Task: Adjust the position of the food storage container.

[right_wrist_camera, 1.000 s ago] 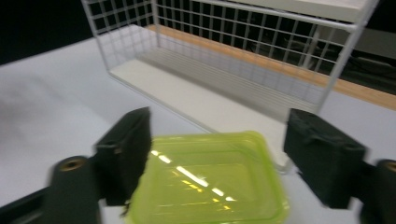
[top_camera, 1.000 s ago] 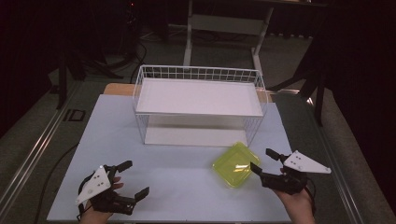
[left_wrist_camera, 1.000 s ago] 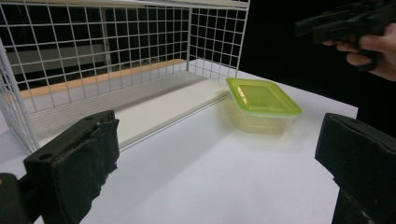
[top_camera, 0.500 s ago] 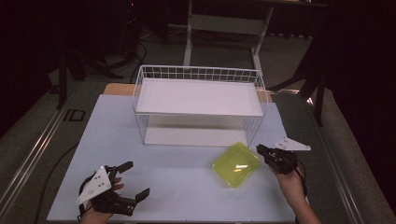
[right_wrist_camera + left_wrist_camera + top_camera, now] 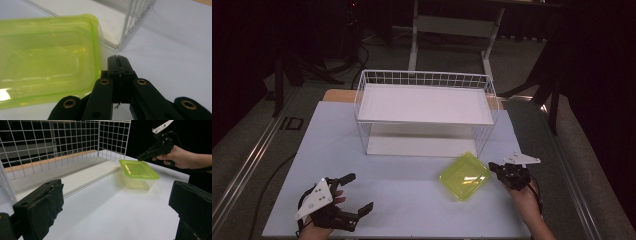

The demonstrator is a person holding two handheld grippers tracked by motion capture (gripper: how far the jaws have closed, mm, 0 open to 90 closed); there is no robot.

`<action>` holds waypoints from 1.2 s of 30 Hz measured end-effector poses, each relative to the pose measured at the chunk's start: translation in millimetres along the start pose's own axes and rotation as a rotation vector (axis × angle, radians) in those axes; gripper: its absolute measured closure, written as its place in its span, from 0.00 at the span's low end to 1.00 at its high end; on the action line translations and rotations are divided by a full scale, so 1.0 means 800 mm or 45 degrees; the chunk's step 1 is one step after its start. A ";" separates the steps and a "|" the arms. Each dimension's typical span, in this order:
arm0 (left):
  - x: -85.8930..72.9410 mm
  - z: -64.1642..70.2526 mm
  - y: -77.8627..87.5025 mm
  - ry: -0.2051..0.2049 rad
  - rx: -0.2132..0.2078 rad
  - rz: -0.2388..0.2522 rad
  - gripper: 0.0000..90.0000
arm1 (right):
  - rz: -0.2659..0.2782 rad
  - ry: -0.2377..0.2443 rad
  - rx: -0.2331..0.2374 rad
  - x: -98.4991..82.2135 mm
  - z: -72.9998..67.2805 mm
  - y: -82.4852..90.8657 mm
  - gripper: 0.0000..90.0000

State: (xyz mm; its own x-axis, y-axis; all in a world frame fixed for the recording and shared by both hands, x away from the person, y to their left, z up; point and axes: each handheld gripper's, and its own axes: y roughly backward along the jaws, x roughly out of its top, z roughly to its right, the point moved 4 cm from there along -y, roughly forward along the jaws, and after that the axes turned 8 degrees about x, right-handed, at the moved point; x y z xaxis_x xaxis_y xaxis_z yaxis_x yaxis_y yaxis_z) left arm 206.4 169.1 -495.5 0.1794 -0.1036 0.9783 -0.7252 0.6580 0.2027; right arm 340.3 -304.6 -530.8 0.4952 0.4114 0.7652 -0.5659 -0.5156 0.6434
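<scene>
A yellow-green lidded container (image 5: 464, 176) (image 5: 138, 170) (image 5: 45, 62) sits on the white table, just in front of the wire rack's right end. My right gripper (image 5: 493, 166) (image 5: 140, 158) (image 5: 117, 58) hovers close beside the container's right edge, pointing at it. Its jaws have just been closing and now stand shut with nothing between them. My left gripper (image 5: 360, 191) (image 5: 116, 187) rests low at the table's near left, open and empty, well away from the container.
A white wire rack (image 5: 424, 80) (image 5: 75, 142) (image 5: 135, 15) with a flat white shelf stands at the middle back of the table (image 5: 402, 185). Dark floor and stand legs lie beyond the table's edges.
The right gripper moved forward and down to the container's right edge, and its jaws went from open to shut. The left gripper stayed put.
</scene>
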 end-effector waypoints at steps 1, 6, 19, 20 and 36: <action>0.000 0.000 0.000 0.000 -0.001 0.000 0.01 | -0.010 -0.004 -0.005 -0.002 0.002 -0.002 1.00; 0.000 0.000 0.001 0.001 0.004 0.003 0.01 | -0.034 -0.060 0.018 -0.010 0.007 -0.013 1.00; 0.000 0.001 -0.001 -0.003 -0.001 -0.001 0.01 | -0.067 -0.016 0.096 -0.018 -0.015 -0.014 1.00; 0.000 0.001 0.000 -0.005 0.000 -0.001 0.01 | -0.071 -0.011 0.104 -0.019 -0.018 -0.015 1.00; -0.001 0.002 -0.001 -0.004 -0.007 -0.008 0.01 | -0.103 0.109 0.278 -0.025 -0.061 -0.021 1.00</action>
State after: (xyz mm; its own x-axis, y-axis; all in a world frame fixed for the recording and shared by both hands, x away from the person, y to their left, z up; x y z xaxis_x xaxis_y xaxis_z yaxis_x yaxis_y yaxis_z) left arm 206.1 167.4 -496.6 0.1820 -0.1100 0.9771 -0.7202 0.6617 0.2086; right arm 307.6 -267.8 -555.9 0.4703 0.5152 0.7165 -0.3662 -0.6248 0.6896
